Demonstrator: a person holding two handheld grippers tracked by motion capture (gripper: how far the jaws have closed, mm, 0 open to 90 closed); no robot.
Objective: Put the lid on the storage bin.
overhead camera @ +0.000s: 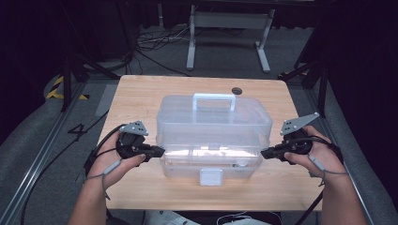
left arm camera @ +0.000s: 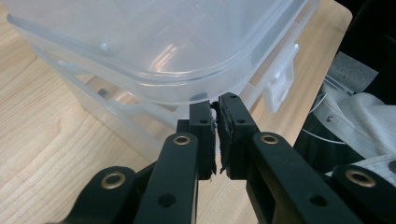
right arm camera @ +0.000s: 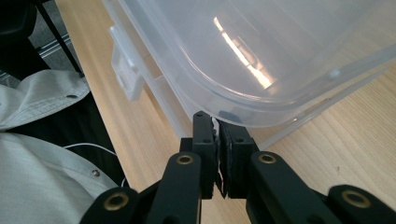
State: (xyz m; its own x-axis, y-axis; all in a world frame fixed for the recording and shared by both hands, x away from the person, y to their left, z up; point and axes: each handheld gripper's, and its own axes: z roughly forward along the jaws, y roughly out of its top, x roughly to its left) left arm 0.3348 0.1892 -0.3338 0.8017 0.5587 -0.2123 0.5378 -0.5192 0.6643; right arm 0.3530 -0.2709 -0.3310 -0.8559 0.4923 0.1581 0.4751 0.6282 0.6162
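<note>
A clear plastic storage box (overhead camera: 213, 126) with a lid, a top handle (overhead camera: 214, 97) and a white front latch (overhead camera: 210, 177) stands in the middle of the wooden table (overhead camera: 141, 93). My left gripper (overhead camera: 162, 151) points at the box's front left corner. In the left gripper view its jaws are shut, and the gripper (left arm camera: 217, 100) touches the underside of the lid's rim (left arm camera: 187, 95). My right gripper (overhead camera: 263, 153) mirrors it at the front right corner, shut, and the gripper (right arm camera: 217, 120) sits just under the lid's rim (right arm camera: 243, 116). I cannot tell whether either gripper pinches the rim.
A small round hole (overhead camera: 236, 90) sits near the table's far edge. Behind the table are a metal stand (overhead camera: 230, 28) and loose cables on the floor (overhead camera: 155, 42). The person's light shirt (right arm camera: 42, 140) is close to the near edge.
</note>
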